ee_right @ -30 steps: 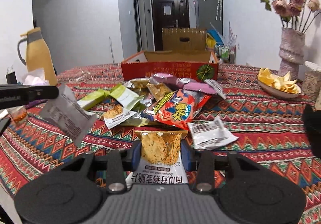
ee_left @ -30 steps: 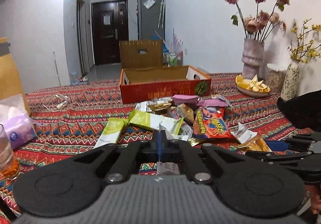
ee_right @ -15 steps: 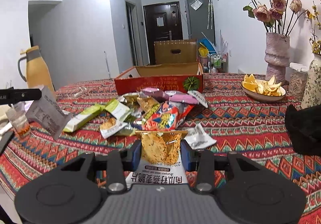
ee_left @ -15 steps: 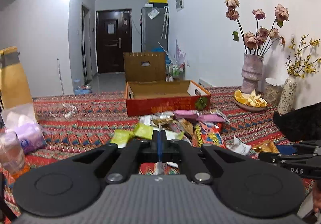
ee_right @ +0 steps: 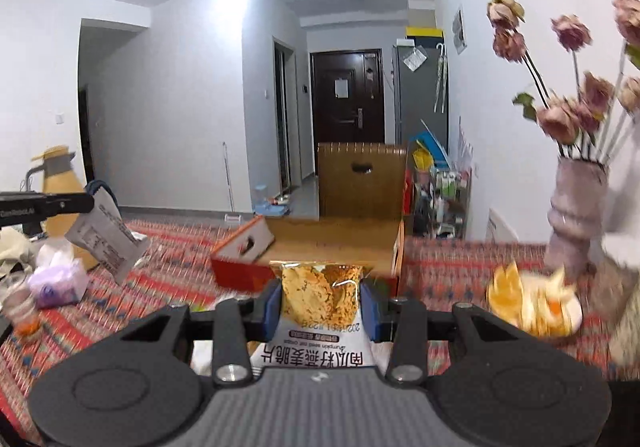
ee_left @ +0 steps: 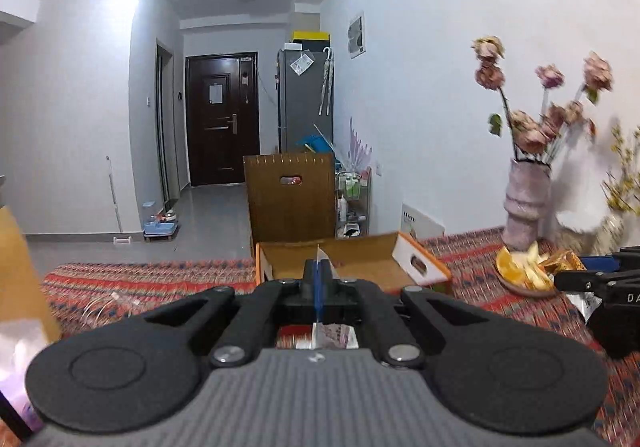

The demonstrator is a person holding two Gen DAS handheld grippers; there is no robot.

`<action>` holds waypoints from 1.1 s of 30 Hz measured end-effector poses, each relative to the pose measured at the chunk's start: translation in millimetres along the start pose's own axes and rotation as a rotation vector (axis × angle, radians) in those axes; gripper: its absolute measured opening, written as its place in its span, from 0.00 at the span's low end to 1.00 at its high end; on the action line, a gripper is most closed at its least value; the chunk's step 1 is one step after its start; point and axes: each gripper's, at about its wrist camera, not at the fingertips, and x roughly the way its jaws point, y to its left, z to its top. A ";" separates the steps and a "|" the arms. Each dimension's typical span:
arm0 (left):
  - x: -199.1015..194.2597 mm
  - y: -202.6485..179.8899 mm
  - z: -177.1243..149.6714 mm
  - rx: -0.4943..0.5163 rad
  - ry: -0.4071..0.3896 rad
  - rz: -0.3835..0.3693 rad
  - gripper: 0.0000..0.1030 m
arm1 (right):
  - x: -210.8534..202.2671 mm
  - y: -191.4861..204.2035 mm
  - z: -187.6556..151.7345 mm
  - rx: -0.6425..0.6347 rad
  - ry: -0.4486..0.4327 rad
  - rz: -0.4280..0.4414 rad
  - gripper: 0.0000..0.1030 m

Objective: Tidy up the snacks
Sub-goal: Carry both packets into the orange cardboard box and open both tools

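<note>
holding a snack in each gripper, a person works above a table covered in a red patterned cloth [ee_left: 160,279]. the right gripper [ee_right: 323,305] has its blue-padded fingers [ee_right: 370,309] pressed against both sides of a crisp packet [ee_right: 320,299], an orange and white bag with printed chinese text, held upright between the pads. just beyond it on the table sits an open orange cardboard box [ee_right: 240,267] with its brown inside showing and one end flap tilted outward. the left gripper [ee_left: 318,275] has its fingers pressed flat together on the thin edge of a white sachet [ee_left: 334,335], which shows only edge-on in its own view; from the right wrist view the same white sachet [ee_right: 106,237] hangs tilted from the left gripper's [ee_right: 86,202] tip, above the cloth and to the left of the box. from the left wrist view the open box [ee_left: 352,259] lies straight ahead, near the fingertips. on the right side of the table stand a pale ribbed vase [ee_right: 576,215] of dried pink roses [ee_right: 568,119] and, in front of it, a white bowl [ee_right: 560,327] of orange peel, blurred. on the left side are a purple tissue pack [ee_right: 60,281] and a yellow jug [ee_right: 58,183]. behind the table a wooden chair back [ee_left: 290,195], a dark door [ee_left: 220,119] and a grey fridge [ee_left: 304,99] are visible.
</note>
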 end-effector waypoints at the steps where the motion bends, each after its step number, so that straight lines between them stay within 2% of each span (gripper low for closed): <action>1: 17.1 4.1 8.5 -0.013 0.008 -0.004 0.01 | 13.1 -6.3 11.5 0.000 -0.001 0.011 0.39; 6: 102.3 21.2 43.9 -0.052 0.027 -0.013 0.01 | 92.9 -30.8 65.2 -0.009 0.003 0.037 0.39; 11: 209.2 27.4 63.5 -0.056 0.082 0.005 0.01 | 203.1 -63.6 100.7 0.049 0.079 0.060 0.39; 14: 275.1 30.2 57.7 -0.031 0.141 0.055 0.01 | 276.4 -78.1 105.4 0.058 0.152 0.013 0.39; 16: 316.4 36.4 47.2 -0.033 0.188 0.054 0.01 | 329.3 -86.0 102.1 0.048 0.225 -0.027 0.39; 20: 383.3 45.2 21.8 -0.005 0.272 0.098 0.01 | 403.9 -95.1 85.9 0.074 0.338 -0.060 0.39; 22: 405.2 50.3 9.9 0.001 0.316 0.098 0.01 | 430.6 -91.4 76.7 0.040 0.369 -0.094 0.39; 25: 419.1 56.4 -1.0 -0.010 0.333 0.069 0.03 | 457.6 -85.5 65.1 -0.019 0.402 -0.154 0.42; 26: 420.4 57.5 -3.2 -0.011 0.337 0.068 0.03 | 462.5 -84.3 61.6 -0.025 0.406 -0.173 0.47; 27: 421.5 59.3 -4.5 -0.015 0.343 0.072 0.03 | 464.8 -80.3 58.7 -0.027 0.405 -0.179 0.57; 29: 423.1 64.4 -4.7 -0.029 0.351 0.074 0.04 | 467.0 -79.9 56.7 -0.012 0.386 -0.167 0.71; 32: 411.2 69.0 -1.3 -0.042 0.340 0.068 0.06 | 453.7 -78.1 58.2 0.017 0.346 -0.153 0.72; 33: 407.3 70.9 2.3 -0.046 0.335 0.065 0.10 | 448.7 -80.2 61.3 0.025 0.340 -0.143 0.72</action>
